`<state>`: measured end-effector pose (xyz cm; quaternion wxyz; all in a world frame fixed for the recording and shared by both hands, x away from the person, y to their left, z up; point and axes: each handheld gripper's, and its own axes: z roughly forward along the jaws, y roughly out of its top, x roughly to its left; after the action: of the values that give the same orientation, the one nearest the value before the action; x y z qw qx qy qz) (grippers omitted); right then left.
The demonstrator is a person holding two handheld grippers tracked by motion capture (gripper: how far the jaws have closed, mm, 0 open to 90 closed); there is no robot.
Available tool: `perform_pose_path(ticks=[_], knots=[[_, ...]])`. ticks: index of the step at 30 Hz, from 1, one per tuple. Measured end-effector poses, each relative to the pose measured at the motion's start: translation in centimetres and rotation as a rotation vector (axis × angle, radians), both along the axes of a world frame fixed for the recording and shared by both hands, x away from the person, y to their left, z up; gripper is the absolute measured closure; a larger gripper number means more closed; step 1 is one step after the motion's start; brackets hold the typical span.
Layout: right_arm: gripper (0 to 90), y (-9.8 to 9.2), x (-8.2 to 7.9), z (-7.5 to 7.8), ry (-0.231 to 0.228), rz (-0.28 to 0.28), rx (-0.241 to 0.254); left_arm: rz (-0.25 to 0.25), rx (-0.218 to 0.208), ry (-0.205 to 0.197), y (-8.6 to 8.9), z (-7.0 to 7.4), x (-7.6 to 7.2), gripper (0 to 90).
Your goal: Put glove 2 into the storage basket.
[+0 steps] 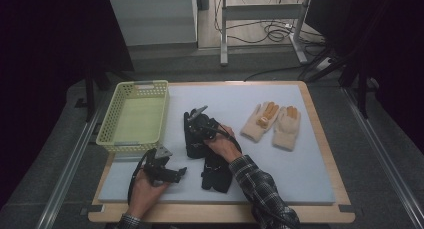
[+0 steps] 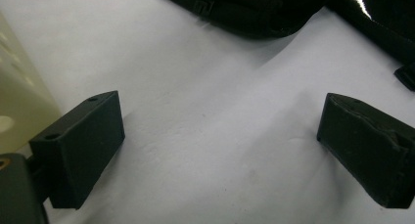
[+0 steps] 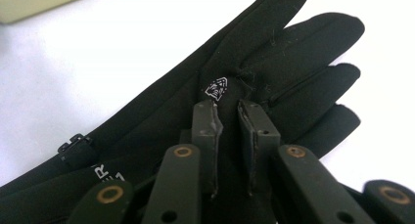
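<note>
Pinching a fold of the black glove [image 3: 274, 67], the right gripper [image 3: 229, 104], jaws nearly together.

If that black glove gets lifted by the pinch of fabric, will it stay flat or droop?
The black glove looks like thin, soft fabric, puckering where the right tool pinches it, so it would probably droop. It seems light, and hardly fragile.
</note>
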<state>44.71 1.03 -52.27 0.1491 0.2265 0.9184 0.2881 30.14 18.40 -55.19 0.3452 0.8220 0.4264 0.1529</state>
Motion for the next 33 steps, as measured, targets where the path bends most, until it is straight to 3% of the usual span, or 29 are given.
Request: perform_pose_path(ticks=[3, 9, 15, 18, 21, 31, 33], knots=[[79.2, 0.1, -0.1, 0.1, -0.007, 0.001, -0.006, 0.0, 0.0, 0.0, 0.0, 0.0, 0.0, 3.8], [79.1, -0.7, -0.9, 2.4, -0.012, -0.009, 0.086, -0.001, 0.001, -0.001, 0.0, 0.0, 0.0, 3.8], [78.8, -1.7, -3.9, 6.1, -0.034, -0.008, 0.14, -0.006, 0.007, -0.001, 0.1, 0.0, 0.0, 3.8], [78.8, -2.5, -4.7, 6.9, -0.034, -0.015, 0.161, -0.001, 0.001, -0.004, 0.0, 0.0, 0.0, 3.8], [78.6, -4.3, -6.5, 7.9, -0.046, -0.051, 0.162, 0.001, 0.0, -0.002, 0.0, 0.0, 0.0, 3.8], [78.2, -8.0, -10.7, 8.1, -0.034, -0.118, 0.195, 0.003, -0.002, -0.003, 0.0, 0.0, 0.0, 3.8], [78.0, -8.5, -11.7, 7.5, -0.045, -0.145, 0.198, 0.003, -0.002, -0.003, 0.0, 0.0, 0.0, 3.8]])
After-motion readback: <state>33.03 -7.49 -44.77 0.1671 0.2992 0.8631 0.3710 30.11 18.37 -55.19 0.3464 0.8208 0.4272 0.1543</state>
